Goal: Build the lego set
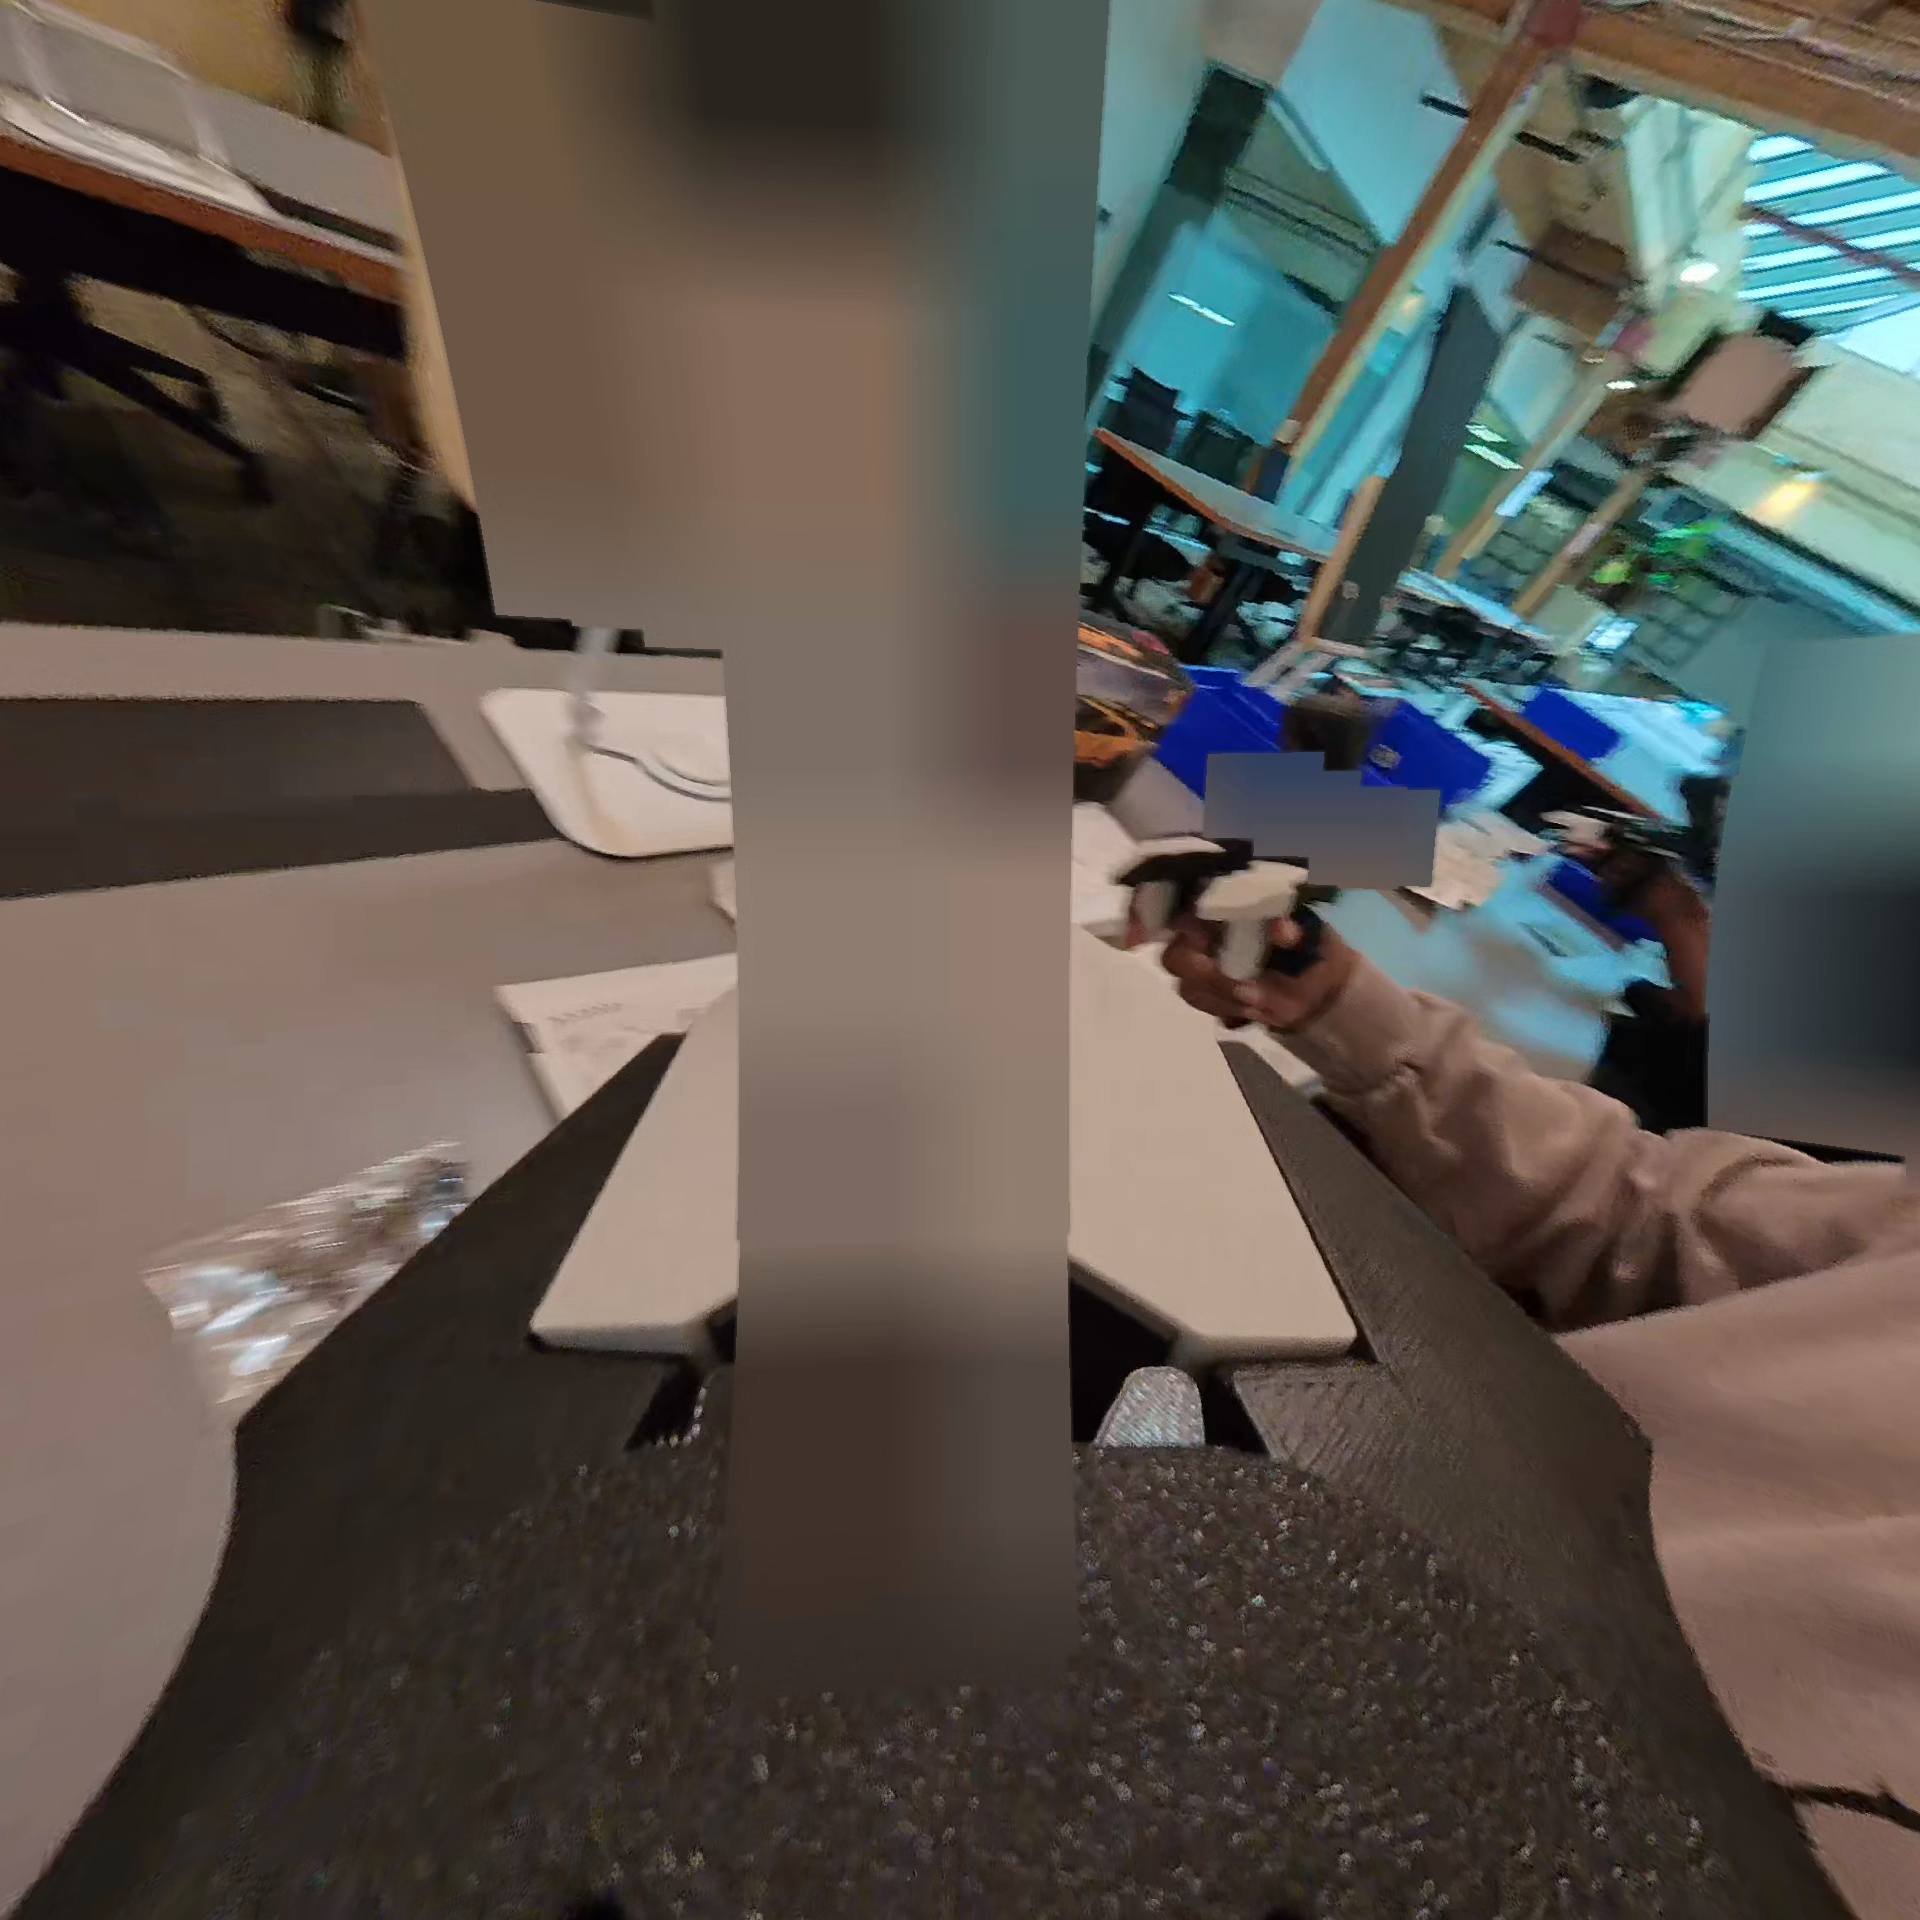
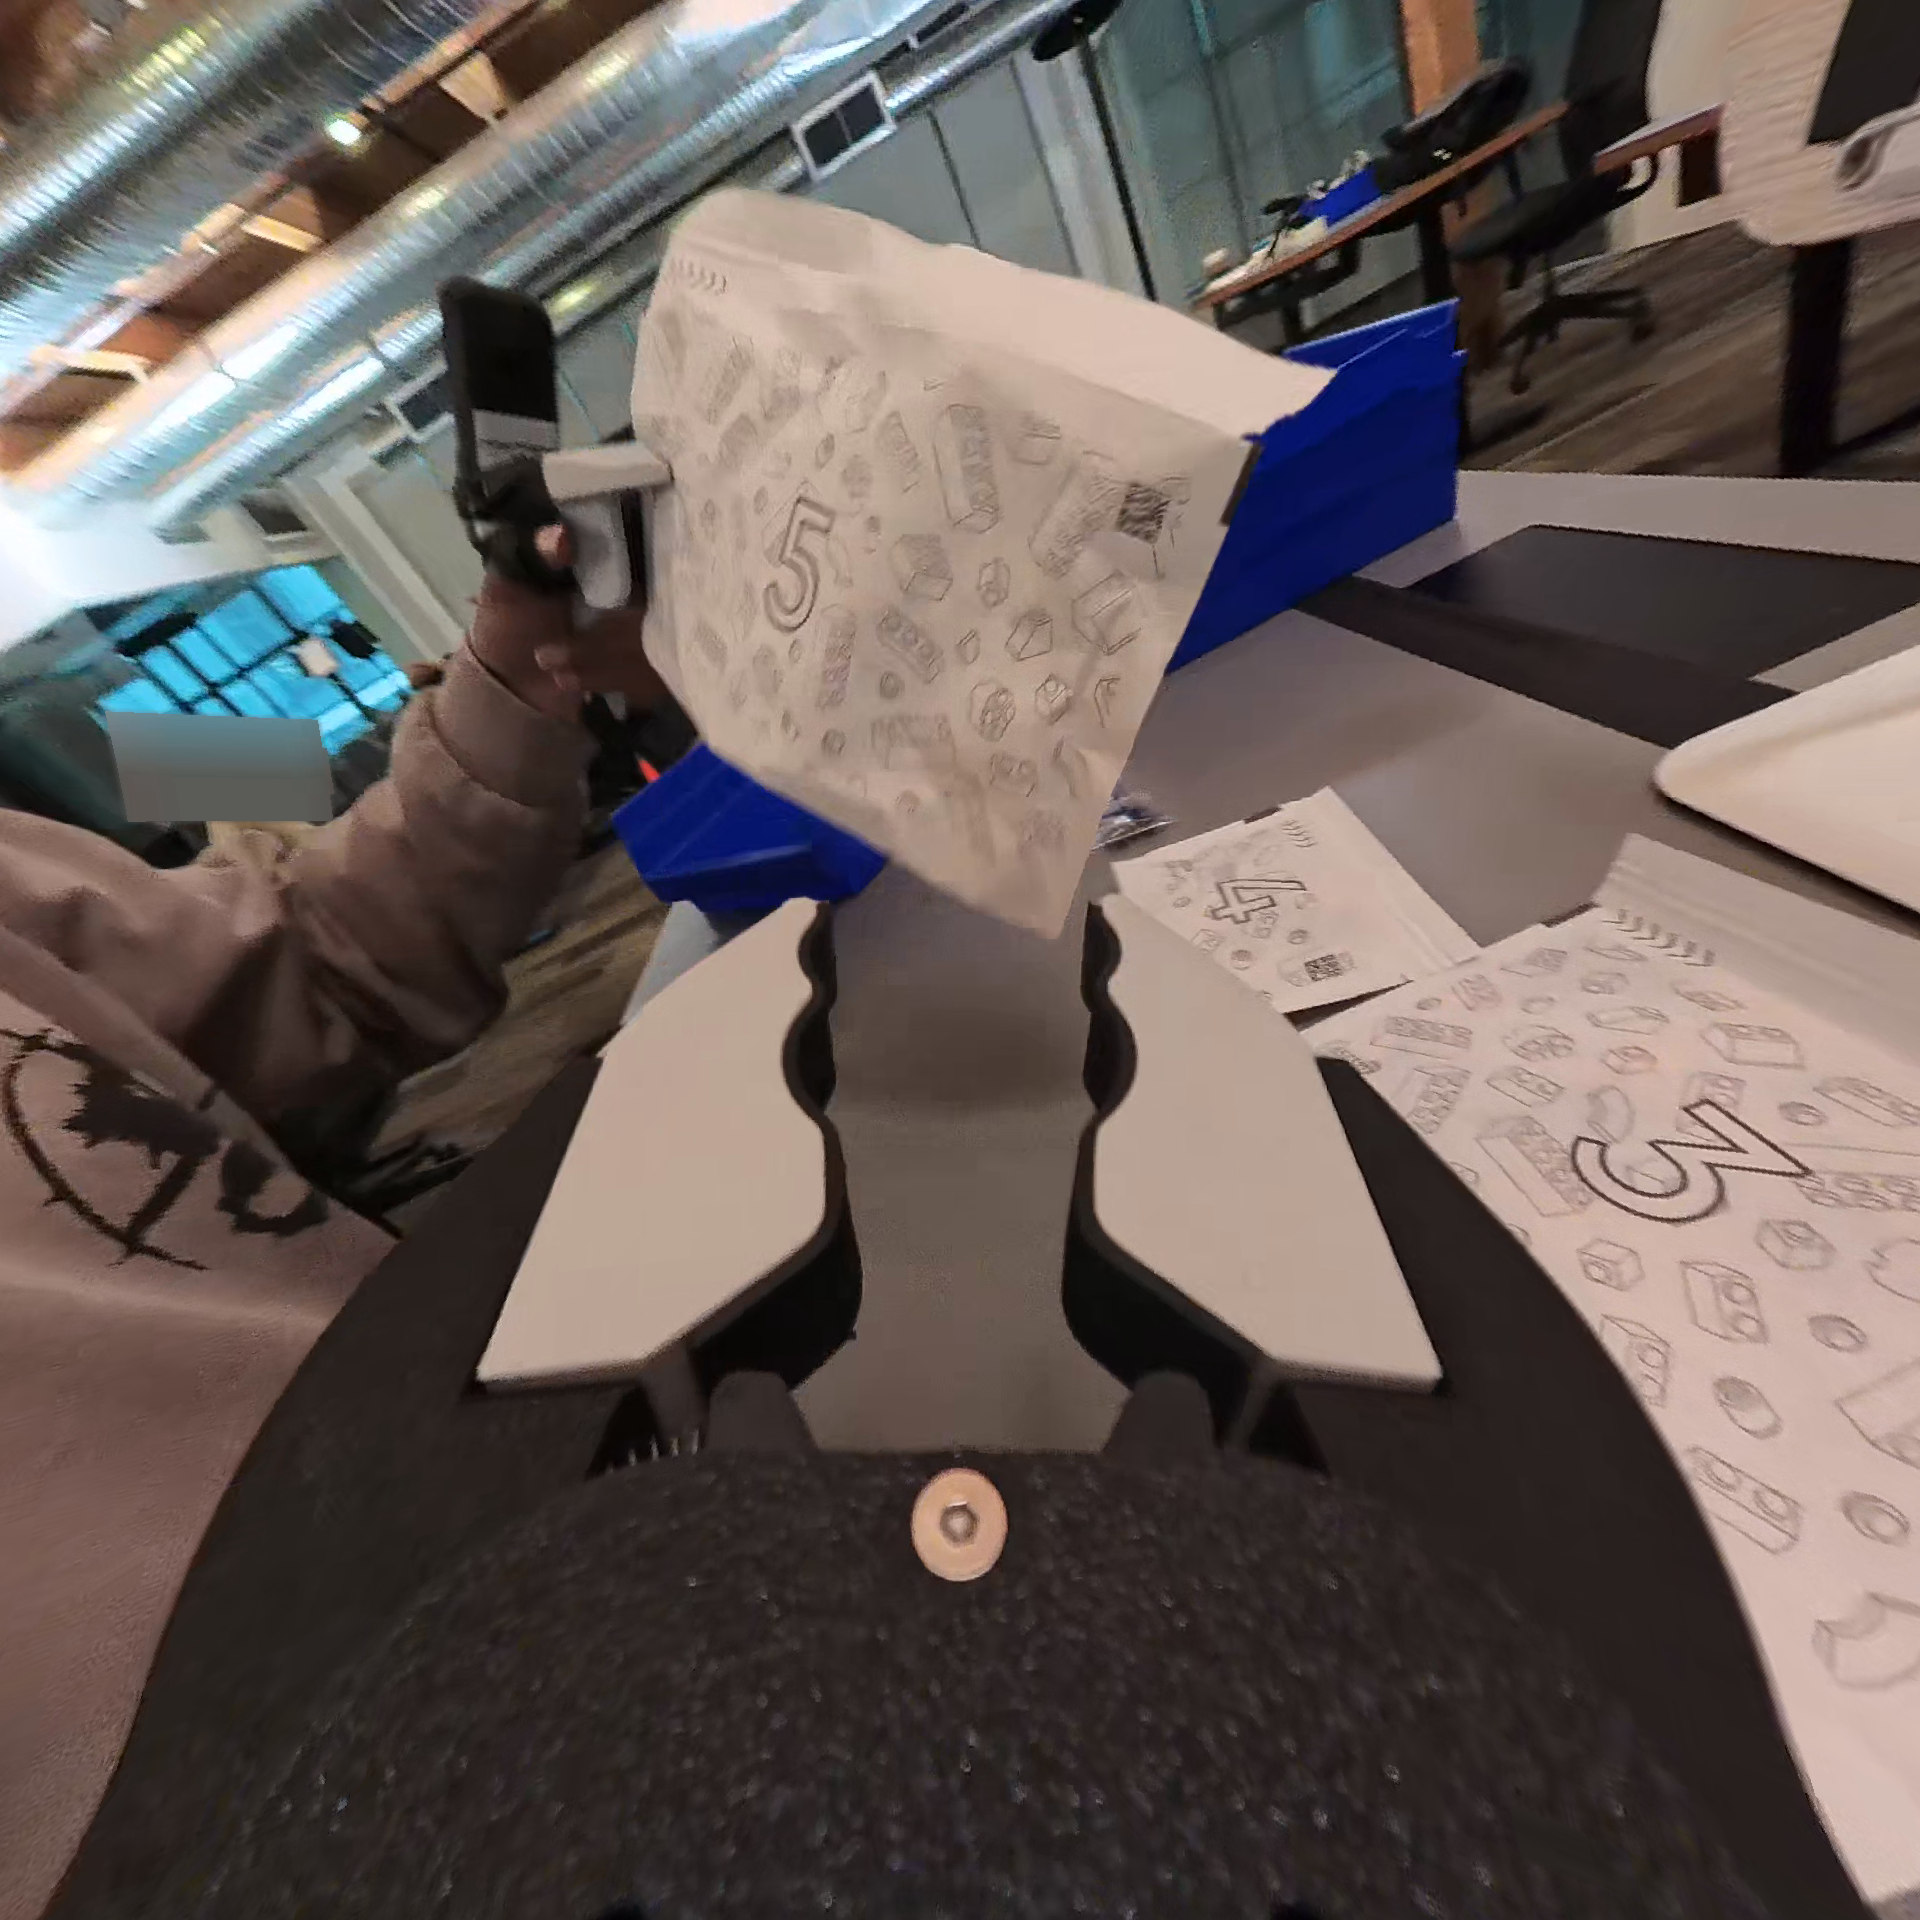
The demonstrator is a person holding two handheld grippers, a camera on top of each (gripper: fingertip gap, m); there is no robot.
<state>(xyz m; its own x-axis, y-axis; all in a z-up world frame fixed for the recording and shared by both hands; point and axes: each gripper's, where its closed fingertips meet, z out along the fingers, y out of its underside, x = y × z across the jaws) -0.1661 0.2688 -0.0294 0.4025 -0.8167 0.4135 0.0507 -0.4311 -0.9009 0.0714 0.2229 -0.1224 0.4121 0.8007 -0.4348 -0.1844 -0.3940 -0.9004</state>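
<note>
Left claw (image 2: 634, 488) pinches printed paper bag (image 2: 914, 561) aloft. Right claw (image 2: 956, 1091) parted, empty; two more printed bags (image 2: 1621, 1195) on tabletop (image 2: 1455, 727) right of it.

There were three white paper bags (image 2: 914, 540) (image 2: 1278, 904) (image 2: 1662, 1195), two blue bins (image 2: 1351, 488) (image 2: 748, 842), one white tray (image 2: 1808, 790) and two grippers (image 2: 956, 935) (image 2: 608, 520).

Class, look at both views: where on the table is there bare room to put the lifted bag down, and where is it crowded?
Bare grey table lies between the blue bins and the white tray. Flat paper bags crowd the near right.
</note>
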